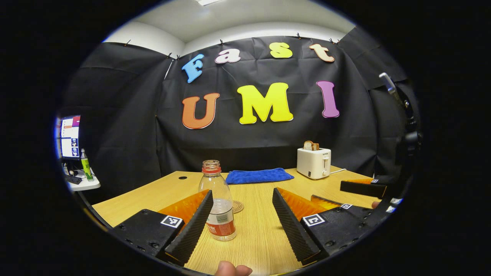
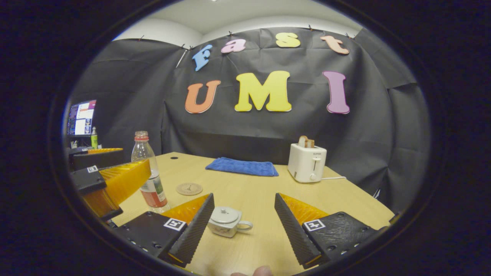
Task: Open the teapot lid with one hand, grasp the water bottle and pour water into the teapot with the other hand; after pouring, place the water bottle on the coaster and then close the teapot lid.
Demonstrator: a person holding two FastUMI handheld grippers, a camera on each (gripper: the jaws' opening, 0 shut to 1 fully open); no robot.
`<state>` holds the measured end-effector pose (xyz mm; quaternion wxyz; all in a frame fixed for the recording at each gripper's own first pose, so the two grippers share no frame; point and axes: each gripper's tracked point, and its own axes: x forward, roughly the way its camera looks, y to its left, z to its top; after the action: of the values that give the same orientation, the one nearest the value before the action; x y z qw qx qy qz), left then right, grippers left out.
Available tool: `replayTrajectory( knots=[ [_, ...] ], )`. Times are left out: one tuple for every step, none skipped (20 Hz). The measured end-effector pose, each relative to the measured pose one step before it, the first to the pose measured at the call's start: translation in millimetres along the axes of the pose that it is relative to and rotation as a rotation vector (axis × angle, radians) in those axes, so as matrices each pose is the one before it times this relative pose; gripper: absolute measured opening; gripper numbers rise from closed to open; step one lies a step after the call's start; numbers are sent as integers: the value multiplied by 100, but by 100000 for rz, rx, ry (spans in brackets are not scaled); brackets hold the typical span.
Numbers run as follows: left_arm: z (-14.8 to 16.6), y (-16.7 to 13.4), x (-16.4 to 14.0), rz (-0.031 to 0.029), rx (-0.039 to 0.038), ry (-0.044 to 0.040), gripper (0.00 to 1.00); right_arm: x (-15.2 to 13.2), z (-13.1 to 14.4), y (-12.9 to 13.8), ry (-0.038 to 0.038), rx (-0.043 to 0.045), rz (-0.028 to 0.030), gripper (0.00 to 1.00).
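A clear, uncapped water bottle with a red label stands between my left gripper's spread fingers, close against the left one; nothing presses on it. The round coaster lies just behind the bottle. In the right gripper view a small pale teapot, lid on and handle to the right, sits on the table between the open fingers of my right gripper, nearer the left finger. The bottle, the coaster and the left gripper show at the left there. The right gripper appears at the right in the left gripper view.
A white toaster with a slice of bread stands at the back right of the wooden table, beside a folded blue cloth. A side desk with a monitor and a green bottle is off the table's left edge.
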<state>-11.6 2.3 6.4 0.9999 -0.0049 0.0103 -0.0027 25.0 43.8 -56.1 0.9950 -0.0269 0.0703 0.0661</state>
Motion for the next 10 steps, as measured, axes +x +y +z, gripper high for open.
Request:
replayTrajectory(
  knots=[
    [155,347,-90,760,9,-235,98,423,-317,247,983,-288,446,95],
    [203,235,-20,455,-229,-470,98,526,-241,296,542,-297,371,95],
    [79,202,-35,384,-474,-305,98,452,-145,261,438,-590,427,97],
    [17,146,-50,299,-304,126,98,523,-260,375,624,-901,370,97],
    [-39,128,-4,236,-228,169,98,541,-262,250,1078,-1096,622,97],
    [26,277,-38,354,104,106,98,579,-266,325,809,-812,745,97],
    [-21,178,-75,397,321,125,98,409,-200,237,1092,-615,682,97],
    [-65,261,-59,486,301,23,98,512,-254,296,711,-209,982,95],
    [-40,187,-33,467,131,67,98,217,-173,191,853,-155,674,96],
    [-17,289,-34,351,15,158,98,349,-185,198,654,117,171,90]
  ],
)
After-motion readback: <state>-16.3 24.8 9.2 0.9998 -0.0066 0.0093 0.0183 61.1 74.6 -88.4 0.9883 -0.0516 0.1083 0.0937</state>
